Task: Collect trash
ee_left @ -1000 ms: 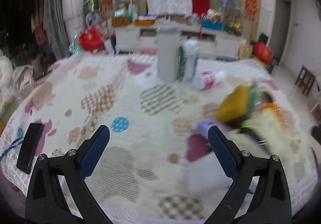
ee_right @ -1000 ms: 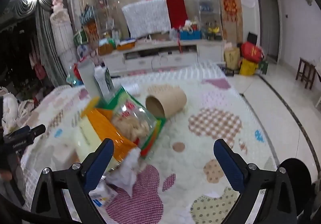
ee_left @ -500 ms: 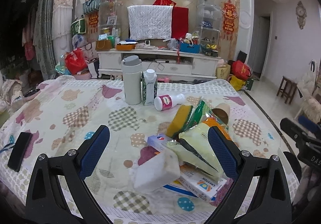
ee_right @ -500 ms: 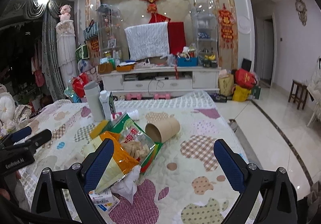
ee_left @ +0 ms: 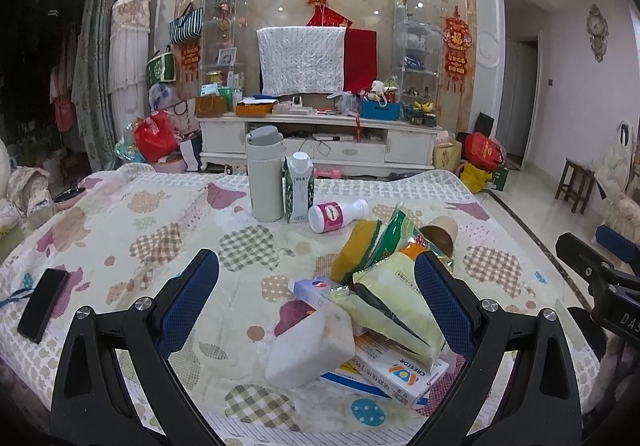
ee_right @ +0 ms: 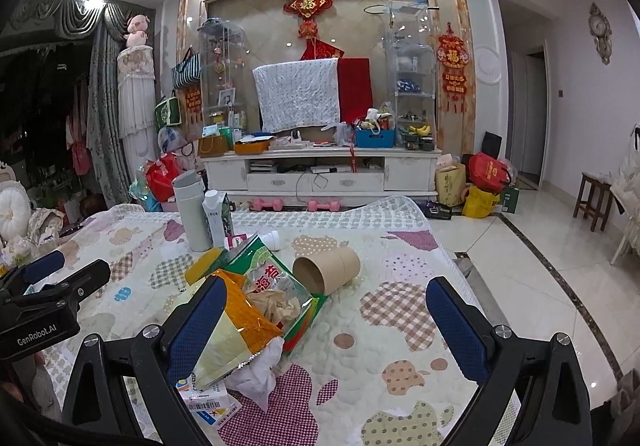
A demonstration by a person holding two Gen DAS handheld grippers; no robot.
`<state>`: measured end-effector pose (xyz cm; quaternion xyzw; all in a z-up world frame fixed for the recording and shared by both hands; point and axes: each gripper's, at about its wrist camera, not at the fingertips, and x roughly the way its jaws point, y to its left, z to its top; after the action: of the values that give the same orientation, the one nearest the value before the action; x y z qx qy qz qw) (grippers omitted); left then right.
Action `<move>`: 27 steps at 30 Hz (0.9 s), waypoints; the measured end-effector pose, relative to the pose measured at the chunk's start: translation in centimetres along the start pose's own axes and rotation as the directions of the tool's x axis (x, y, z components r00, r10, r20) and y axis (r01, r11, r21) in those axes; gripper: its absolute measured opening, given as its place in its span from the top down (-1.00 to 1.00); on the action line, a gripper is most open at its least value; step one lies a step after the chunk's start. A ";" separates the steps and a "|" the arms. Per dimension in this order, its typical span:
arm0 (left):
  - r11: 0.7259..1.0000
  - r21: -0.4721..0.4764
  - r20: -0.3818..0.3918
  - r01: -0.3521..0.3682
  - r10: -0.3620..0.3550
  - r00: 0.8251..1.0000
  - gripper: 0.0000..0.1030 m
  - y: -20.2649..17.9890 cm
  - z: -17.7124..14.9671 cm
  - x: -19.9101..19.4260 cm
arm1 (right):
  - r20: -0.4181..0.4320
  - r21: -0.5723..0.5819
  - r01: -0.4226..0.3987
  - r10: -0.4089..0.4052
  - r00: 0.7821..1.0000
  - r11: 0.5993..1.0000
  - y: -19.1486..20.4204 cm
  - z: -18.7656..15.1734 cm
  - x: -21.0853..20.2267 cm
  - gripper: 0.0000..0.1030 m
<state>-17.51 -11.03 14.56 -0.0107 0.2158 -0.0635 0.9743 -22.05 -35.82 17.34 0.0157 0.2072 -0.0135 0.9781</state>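
In the left wrist view, the left gripper [ee_left: 316, 296] was held above the near edge of the table, with its two blue-padded fingers [ee_left: 187, 300] wide apart and nothing between them. Below and ahead of it, the trash lay in a heap on the patterned tablecloth [ee_left: 120, 230]. A white crumpled block [ee_left: 310, 346] was nearest, and it lay partly on a flat medicine box [ee_left: 394, 374]. A pale yellow snack bag [ee_left: 394, 306] rested on top of this box, and a green snack bag [ee_left: 394, 230] stood tilted behind it. A paper cup [ee_left: 440, 232] lay on its side beyond the bags. Farther back, a small white bottle with a pink label [ee_left: 336, 215] lay on its side, just beside an upright milk carton [ee_left: 298, 188] and a tall grey flask [ee_left: 265, 174]. A black phone [ee_left: 42, 304] lay well apart at the left edge of the table. The right gripper [ee_left: 600, 270] showed at the right border, but only partly.

In the right wrist view, the right gripper [ee_right: 326, 330] also had its fingers spread wide and held nothing. An orange bag [ee_right: 244, 312] lay just beside its left finger; whether they touched, I could not tell. The green bag was behind it, and the cup rested on its side, mouth toward the camera. A white tissue [ee_right: 258, 370] lay under the orange bag.
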 end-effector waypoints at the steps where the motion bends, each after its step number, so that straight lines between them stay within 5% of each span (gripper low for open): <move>1: 1.000 -0.001 0.002 0.003 -0.003 1.000 -0.91 0.0 0.0 -0.1 | 0.000 0.000 0.000 0.000 1.000 1.000 0.0 -0.1 0.0 -0.93; 27: 1.000 -0.009 -0.017 0.015 -0.015 1.000 -0.91 0.0 -0.7 0.3 | -0.020 -0.013 0.008 -0.008 1.000 1.000 0.0 -0.5 0.2 -0.93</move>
<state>-17.57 -11.08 13.78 -0.0162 0.2244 -0.0700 0.9718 -22.09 -35.81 16.84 0.0088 0.2172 -0.0160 0.9760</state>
